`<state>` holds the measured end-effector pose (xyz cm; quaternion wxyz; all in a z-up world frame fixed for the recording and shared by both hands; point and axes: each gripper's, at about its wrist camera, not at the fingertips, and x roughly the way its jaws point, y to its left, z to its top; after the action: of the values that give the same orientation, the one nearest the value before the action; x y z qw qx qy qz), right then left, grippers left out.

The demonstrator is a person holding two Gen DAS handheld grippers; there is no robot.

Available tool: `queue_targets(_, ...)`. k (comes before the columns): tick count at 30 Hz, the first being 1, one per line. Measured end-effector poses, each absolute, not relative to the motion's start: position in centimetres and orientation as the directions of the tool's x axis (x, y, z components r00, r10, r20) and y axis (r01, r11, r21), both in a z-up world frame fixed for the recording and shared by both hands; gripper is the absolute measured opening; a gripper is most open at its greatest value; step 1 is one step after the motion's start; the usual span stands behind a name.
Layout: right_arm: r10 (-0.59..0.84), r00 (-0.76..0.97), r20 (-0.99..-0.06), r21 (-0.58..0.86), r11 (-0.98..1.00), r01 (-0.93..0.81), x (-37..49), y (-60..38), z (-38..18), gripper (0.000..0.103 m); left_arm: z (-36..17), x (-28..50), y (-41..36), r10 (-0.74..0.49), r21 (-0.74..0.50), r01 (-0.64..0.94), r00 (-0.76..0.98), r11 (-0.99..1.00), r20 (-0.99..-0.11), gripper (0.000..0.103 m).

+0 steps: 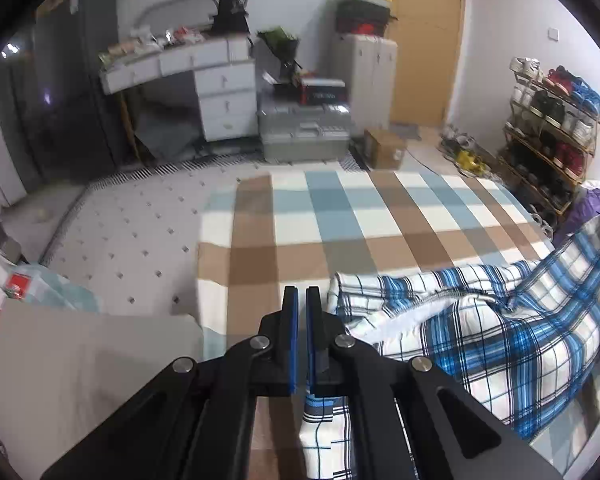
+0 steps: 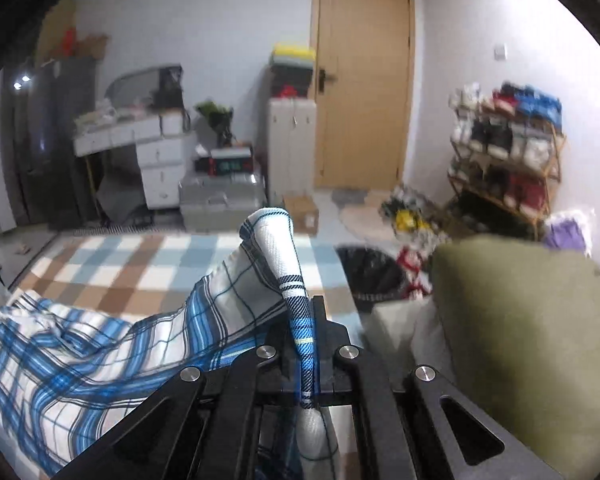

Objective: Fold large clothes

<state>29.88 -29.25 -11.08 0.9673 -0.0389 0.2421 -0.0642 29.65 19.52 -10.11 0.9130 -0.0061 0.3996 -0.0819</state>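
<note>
While one blue-and-white plaid cloth garment (image 1: 480, 332) sprawls lower right on one checked bedsheet (image 1: 340, 220), two tools, left tool (image 1: 301, 294) and right tool (image 2: 314, 312), each clamp its fabric.

2 wrist views over shared checked bedspread (image 1: 380, 216)

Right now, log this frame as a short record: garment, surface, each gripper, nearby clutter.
garment: blue plaid shirt, rumpled, unfolded
surface: checked blanket over a mattress
left gripper: shut, plaid fabric pinched low between the fingers
right gripper: shut on a bunched edge of the shirt, cloth sticking up past the fingertips
right of bed: olive cushion, black bin
background: wooden door, shoe rack
</note>
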Motion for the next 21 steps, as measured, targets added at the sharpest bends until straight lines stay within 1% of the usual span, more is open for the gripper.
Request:
queue_targets(2, -0.143, 0.852, -0.504, -0.126, 0.988, 0.091, 30.6, -29.3, -12.2, 0.003, -11.9, 30.0, 20.1, -0.242, -0.182, 0.161, 0.567, 0.970, -0.788, 0.000)
queue_targets(3, -0.141, 0.829, -0.541, -0.143, 0.987, 0.075, 31.3, -29.3, -13.2, 0.003, -12.7, 29.9, 20.3, -0.292, -0.239, 0.169, 0.512, 0.956, -0.808, 0.000)
queue_targets(4, -0.142, 0.820, -0.555, -0.150, 0.986, 0.069, 31.4, -29.3, -13.6, 0.003, -13.8, 29.7, 20.4, -0.337, -0.290, 0.172, 0.454, 0.942, -0.825, 0.005)
queue_targets(5, -0.136, 0.809, -0.572, -0.152, 0.987, 0.058, 31.5, -29.3, -14.2, 0.003, -14.8, 29.4, 20.4, -0.349, -0.308, 0.166, 0.418, 0.937, -0.839, 0.018)
queue_targets(6, -0.130, 0.803, -0.582, -0.153, 0.987, 0.048, 31.5, -29.5, -14.6, 0.003, -15.6, 29.1, 20.4, -0.339, -0.298, 0.163, 0.406, 0.941, -0.848, 0.028)
queue_targets(7, -0.132, 0.803, -0.581, -0.157, 0.986, 0.048, 31.5, -29.6, -14.9, 0.003, -16.3, 28.9, 20.3, -0.323, -0.283, 0.158, 0.399, 0.946, -0.858, 0.050)
queue_targets(8, -0.127, 0.801, -0.585, -0.157, 0.987, 0.042, 31.5, -29.7, -15.2, 0.004, -16.8, 28.7, 20.2, -0.325, -0.285, 0.160, 0.398, 0.945, -0.858, 0.064)
queue_targets(9, -0.118, 0.799, -0.590, -0.153, 0.988, 0.032, 31.4, -29.7, -15.3, 0.004, -17.2, 28.7, 19.9, -0.338, -0.295, 0.169, 0.388, 0.940, -0.857, 0.066)
queue_targets(11, -0.125, 0.797, -0.591, -0.164, 0.986, 0.032, 31.4, -29.6, -15.5, 0.004, -17.6, 28.8, 19.5, -0.355, -0.311, 0.175, 0.365, 0.934, -0.861, 0.066)
queue_targets(13, -0.121, 0.794, -0.595, -0.169, 0.985, 0.023, 31.3, -29.5, -15.6, 0.004, -17.3, 28.8, 19.1, -0.392, -0.346, 0.187, 0.371, 0.920, -0.842, 0.065)
queue_targets(15, -0.122, 0.798, -0.590, -0.175, 0.984, 0.021, 30.9, -29.3, -15.5, 0.004, -16.3, 28.5, 18.7, -0.392, -0.337, 0.204, 0.394, 0.919, -0.831, 0.030)
queue_targets(16, -0.120, 0.803, -0.584, -0.178, 0.984, 0.017, 30.8, -29.2, -15.2, 0.004, -15.9, 28.3, 18.2, -0.381, -0.314, 0.223, 0.399, 0.923, -0.834, 0.000)
queue_targets(18, -0.112, 0.821, -0.560, -0.189, 0.982, 0.006, 30.1, -28.6, -14.4, 0.003, -14.6, 27.2, 17.1, -0.364, -0.266, 0.275, 0.419, 0.924, -0.832, 0.000)
queue_targets(21, -0.098, 0.854, -0.510, -0.206, 0.978, -0.011, 29.0, -27.9, -12.9, 0.003, -12.9, 25.3, 15.5, -0.284, -0.137, 0.315, 0.489, 0.939, -0.825, 0.000)
